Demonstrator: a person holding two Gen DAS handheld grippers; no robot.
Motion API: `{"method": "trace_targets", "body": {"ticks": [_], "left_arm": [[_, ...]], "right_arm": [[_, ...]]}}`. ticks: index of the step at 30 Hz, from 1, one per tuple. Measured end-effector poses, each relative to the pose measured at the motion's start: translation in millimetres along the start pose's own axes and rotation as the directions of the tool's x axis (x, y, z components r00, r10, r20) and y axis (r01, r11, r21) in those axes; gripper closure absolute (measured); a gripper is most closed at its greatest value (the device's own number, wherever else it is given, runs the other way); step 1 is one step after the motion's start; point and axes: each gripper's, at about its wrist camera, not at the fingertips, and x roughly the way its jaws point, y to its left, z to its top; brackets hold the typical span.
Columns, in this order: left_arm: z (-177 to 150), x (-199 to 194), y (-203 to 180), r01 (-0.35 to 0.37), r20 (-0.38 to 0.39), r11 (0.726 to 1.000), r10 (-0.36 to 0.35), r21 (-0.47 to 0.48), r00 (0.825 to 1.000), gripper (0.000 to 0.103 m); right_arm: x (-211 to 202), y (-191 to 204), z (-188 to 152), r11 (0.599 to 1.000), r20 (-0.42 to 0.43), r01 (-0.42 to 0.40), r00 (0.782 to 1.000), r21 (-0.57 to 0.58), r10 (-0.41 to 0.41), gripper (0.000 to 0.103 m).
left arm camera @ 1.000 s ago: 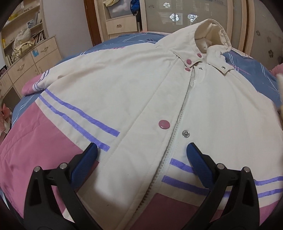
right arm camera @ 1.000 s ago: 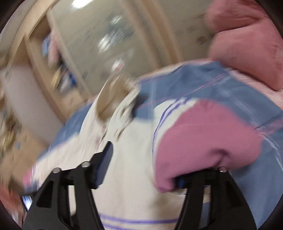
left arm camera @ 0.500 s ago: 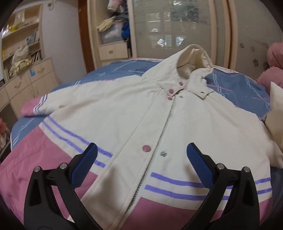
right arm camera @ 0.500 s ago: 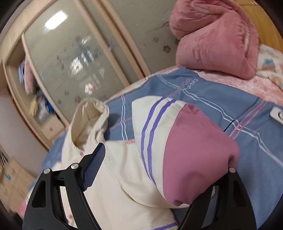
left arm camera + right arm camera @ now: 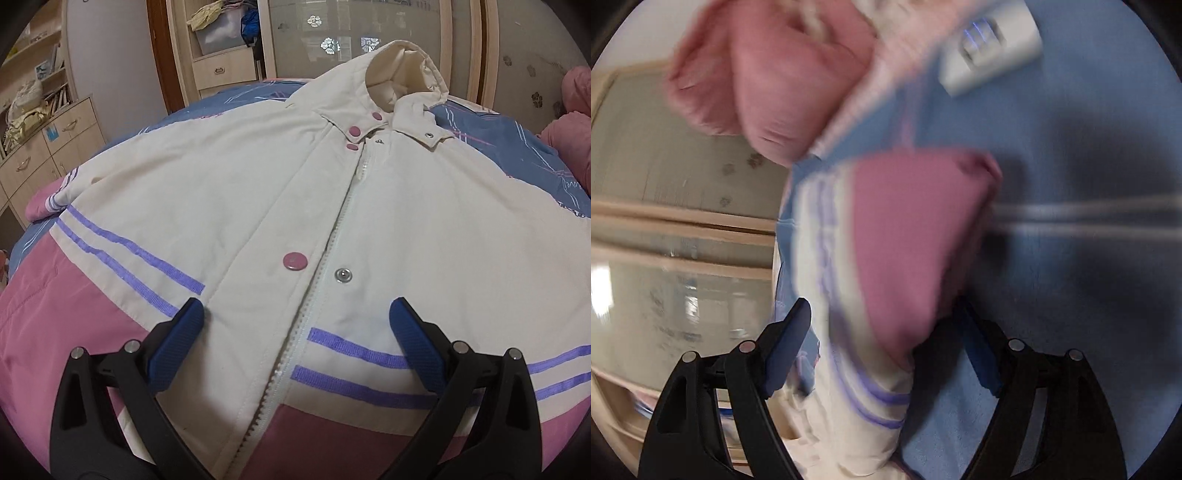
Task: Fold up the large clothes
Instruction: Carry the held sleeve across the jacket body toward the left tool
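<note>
A cream hooded jacket (image 5: 258, 192) with purple stripes and a pink hem lies front up on the blue bed, zipped, hood at the far end. My left gripper (image 5: 295, 328) is open and empty, hovering over the lower front near the zipper. In the blurred right wrist view, the jacket's right sleeve (image 5: 894, 251), with its pink cuff, lies between the open jaws of my right gripper (image 5: 882, 332). The jaws stand wide apart and do not pinch the sleeve.
The blue bedsheet (image 5: 1071, 166) surrounds the jacket. Pink quilts (image 5: 768, 74) are piled at the bed's head, and a white remote-like device (image 5: 993, 48) lies on the sheet. Wardrobes and drawers (image 5: 221, 66) stand beyond the bed.
My left gripper moved closer and lower over the jacket front. The right wrist view swung sharply and now looks down on the sleeve cuff and the sheet, with motion blur.
</note>
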Motion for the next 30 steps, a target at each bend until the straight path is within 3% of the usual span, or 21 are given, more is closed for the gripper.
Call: {"method": "trace_targets", "body": {"ticks": [1, 2, 3, 4, 7, 9, 10, 12, 13, 15, 17, 19, 20, 22, 24, 25, 28, 29, 30], "left_arm": [[0, 0, 1, 0.004, -0.001, 1.000, -0.004, -0.002, 1.000, 0.002], [0, 0, 2, 0.012, -0.002, 1.000, -0.012, -0.005, 1.000, 0.002], [0, -1, 3, 0.018, -0.002, 1.000, -0.018, -0.006, 1.000, 0.002], [0, -1, 4, 0.024, -0.003, 1.000, -0.024, -0.004, 1.000, 0.002], [0, -2, 4, 0.040, -0.003, 0.999, -0.040, 0.003, 0.999, 0.002], [1, -2, 6, 0.048, -0.005, 0.999, -0.048, 0.003, 0.999, 0.002], [2, -3, 7, 0.050, -0.009, 0.999, -0.050, 0.002, 0.999, 0.002], [5, -7, 15, 0.011, -0.012, 1.000, -0.011, -0.015, 1.000, 0.002], [7, -9, 24, -0.043, -0.006, 0.998, 0.043, -0.039, 0.999, 0.002], [13, -13, 51, -0.121, -0.002, 0.984, 0.122, -0.133, 0.993, 0.002], [17, -16, 78, -0.126, -0.012, 0.963, 0.127, -0.238, 0.992, 0.002], [18, -18, 106, -0.082, -0.014, 0.935, 0.082, -0.345, 0.997, 0.002], [18, -19, 113, -0.067, -0.008, 0.923, 0.069, -0.379, 0.998, 0.002], [19, -20, 118, -0.058, -0.004, 0.916, 0.062, -0.398, 0.998, 0.002], [21, -19, 112, -0.043, -0.009, 0.925, 0.042, -0.377, 0.999, 0.002], [23, -18, 107, -0.033, -0.014, 0.933, 0.030, -0.360, 0.999, 0.002], [22, -20, 90, -0.021, -0.029, 0.958, 0.013, -0.286, 1.000, 0.002], [23, -21, 84, -0.021, -0.028, 0.963, 0.014, -0.269, 1.000, 0.002], [24, -22, 80, -0.014, -0.022, 0.967, 0.009, -0.256, 1.000, 0.002]], "right_arm": [[-1, 3, 2, 0.999, 0.028, -0.021, 0.999, -0.024, 0.022, 0.033], [-3, 9, 3, 0.998, 0.040, -0.038, 0.998, -0.050, 0.040, 0.052], [-5, 18, 2, 0.993, 0.047, -0.059, 0.997, -0.098, 0.064, 0.060], [-8, 26, -1, 0.986, 0.050, -0.081, 0.995, -0.146, 0.090, 0.074], [-22, 53, -17, 0.943, 0.079, -0.149, 0.980, -0.297, 0.180, 0.081], [-36, 77, -36, 0.863, 0.070, -0.218, 0.958, -0.457, 0.279, 0.081], [-45, 99, -59, 0.767, 0.034, -0.259, 0.939, -0.587, 0.343, 0.081], [-52, 128, -104, 0.591, -0.047, -0.280, 0.925, -0.756, 0.378, 0.081], [-51, 145, -141, 0.446, -0.141, -0.301, 0.923, -0.843, 0.357, 0.081], [-39, 157, -215, 0.183, -0.300, -0.342, 0.927, -0.922, 0.224, 0.081], [-26, 151, -257, 0.076, -0.330, -0.341, 0.935, -0.937, 0.126, 0.074], [-20, 143, -278, 0.047, -0.325, -0.329, 0.943, -0.943, 0.072, 0.066], [-21, 141, -285, 0.028, -0.317, -0.319, 0.946, -0.947, 0.064, 0.054], [-31, 141, -286, -0.005, -0.309, -0.311, 0.944, -0.950, 0.113, 0.038], [-45, 140, -269, 0.033, -0.328, -0.340, 0.927, -0.940, 0.183, 0.030], [-48, 140, -253, 0.089, -0.366, -0.392, 0.904, -0.916, 0.222, 0.022], [-40, 142, -190, 0.311, -0.517, -0.610, 0.788, -0.729, 0.334, 0.015], [-36, 139, -173, 0.380, -0.536, -0.645, 0.764, -0.663, 0.360, 0.014], [-34, 137, -160, 0.434, -0.529, -0.647, 0.763, -0.627, 0.373, 0.014]]}}
